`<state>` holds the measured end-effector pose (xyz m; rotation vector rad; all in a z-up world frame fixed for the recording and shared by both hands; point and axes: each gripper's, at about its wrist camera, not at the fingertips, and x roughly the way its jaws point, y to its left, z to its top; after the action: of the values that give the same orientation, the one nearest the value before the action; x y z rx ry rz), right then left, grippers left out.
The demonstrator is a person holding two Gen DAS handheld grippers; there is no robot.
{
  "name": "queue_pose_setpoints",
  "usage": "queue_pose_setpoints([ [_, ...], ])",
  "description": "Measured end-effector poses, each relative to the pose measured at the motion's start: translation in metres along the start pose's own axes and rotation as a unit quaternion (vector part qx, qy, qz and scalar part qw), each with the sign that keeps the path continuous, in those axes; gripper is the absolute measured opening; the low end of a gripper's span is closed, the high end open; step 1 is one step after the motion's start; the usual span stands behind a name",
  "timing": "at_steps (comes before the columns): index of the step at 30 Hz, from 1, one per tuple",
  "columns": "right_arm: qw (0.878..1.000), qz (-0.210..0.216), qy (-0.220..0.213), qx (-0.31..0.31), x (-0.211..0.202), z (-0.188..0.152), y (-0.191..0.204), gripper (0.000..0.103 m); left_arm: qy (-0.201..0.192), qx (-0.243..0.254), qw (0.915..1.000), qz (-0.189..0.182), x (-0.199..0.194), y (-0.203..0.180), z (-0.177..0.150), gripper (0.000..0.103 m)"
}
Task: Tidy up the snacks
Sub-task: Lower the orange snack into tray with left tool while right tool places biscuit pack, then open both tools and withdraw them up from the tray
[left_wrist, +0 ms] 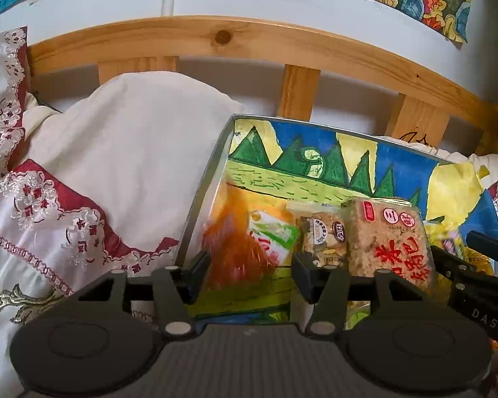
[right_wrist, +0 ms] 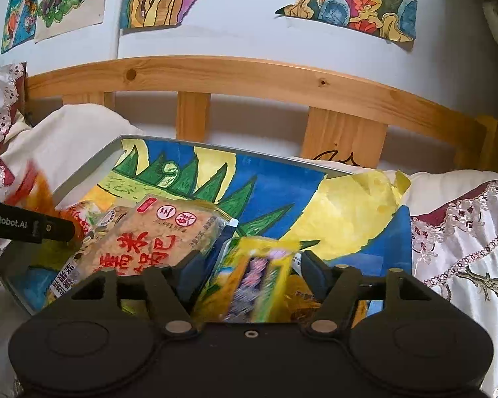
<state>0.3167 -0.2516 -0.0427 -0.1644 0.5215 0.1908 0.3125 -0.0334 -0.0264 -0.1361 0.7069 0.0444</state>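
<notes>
Four snack packets at least lie in tray (right_wrist: 66, 195) on bed | left gripper (left_wrist: 247, 273) parted around blurred orange packet (left_wrist: 235, 245); right gripper (right_wrist: 245, 273) parted around blurred yellow packet (right_wrist: 252, 282); both look released | sorting seems near done; neatening left

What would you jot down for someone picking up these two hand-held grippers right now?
Left hand-held gripper: open, orange snack packet blurred between its fingers, seemingly dropping.
Right hand-held gripper: open, yellow snack packet blurred between its fingers.
Tray, lined with a painted drawing, sits on the bed and already holds a rice-crisp packet and a small nut bar.
Left: check both packets landed inside; tidy them.
</notes>
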Motion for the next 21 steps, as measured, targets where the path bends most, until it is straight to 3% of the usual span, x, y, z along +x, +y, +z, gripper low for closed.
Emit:
queue_pose_setpoints([
  [9,1.0,0.004,-0.022,0.009,-0.016,0.003,-0.002,0.086,-0.024,0.019,0.9995,0.009,-0.022,-0.005,-0.006,0.082],
  [13,0.999,0.005,-0.042,0.005,-0.03,0.01,0.0,0.088,-0.036,0.023,0.999,0.012,-0.034,-0.007,-0.004,0.084],
  [21,0.997,0.009,-0.071,-0.001,-0.07,0.018,0.004,0.098,-0.083,0.017,0.9962,0.021,-0.074,-0.01,-0.006,0.101],
])
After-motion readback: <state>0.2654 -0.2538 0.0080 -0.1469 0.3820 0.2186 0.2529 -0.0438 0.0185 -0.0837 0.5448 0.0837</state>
